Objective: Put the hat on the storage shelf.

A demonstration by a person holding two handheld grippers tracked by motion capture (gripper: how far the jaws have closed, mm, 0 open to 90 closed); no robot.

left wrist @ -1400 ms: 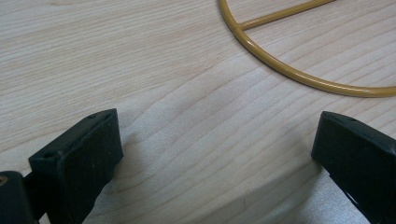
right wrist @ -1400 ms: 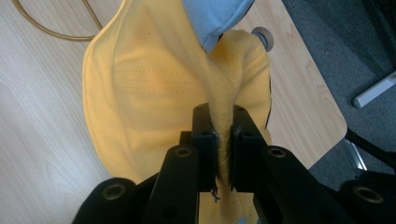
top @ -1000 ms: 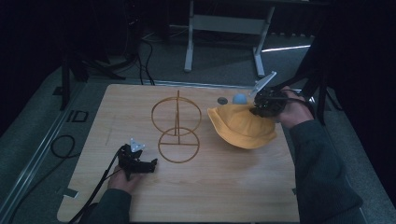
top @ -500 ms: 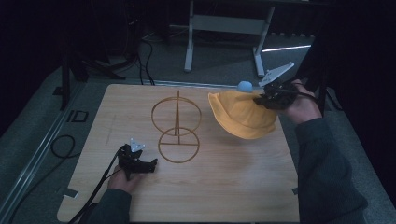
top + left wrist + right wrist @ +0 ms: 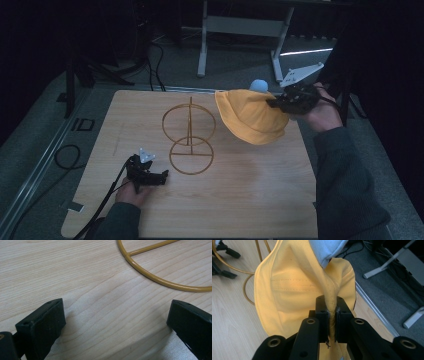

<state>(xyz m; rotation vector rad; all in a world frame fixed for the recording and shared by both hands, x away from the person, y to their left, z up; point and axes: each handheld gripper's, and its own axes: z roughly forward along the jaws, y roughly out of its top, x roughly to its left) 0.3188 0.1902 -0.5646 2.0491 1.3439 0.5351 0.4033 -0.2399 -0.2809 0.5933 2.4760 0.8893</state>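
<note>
Hat (image 5: 252, 120) hanging soft and light above table's (image 5: 250, 200) far right, pinched at brim by right gripper (image 5: 272, 104); left gripper (image 5: 162, 176) resting open near wire stand (image 5: 190, 135); gripping brim seeming safest

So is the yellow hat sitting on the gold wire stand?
No, the yellow hat hangs pinched in the right gripper, beside the wire stand.

Between your 2 hands the wire stand (image 5: 189, 135) is the 1 obstacle on the table (image 5: 250, 200): its upright ring and post block any straight pass across the middle, and its flat ring lies just beside your left gripper (image 5: 161, 176). The yellow hat (image 5: 252, 116) hangs near the stand's right side. The near half of the board lies open.
</note>
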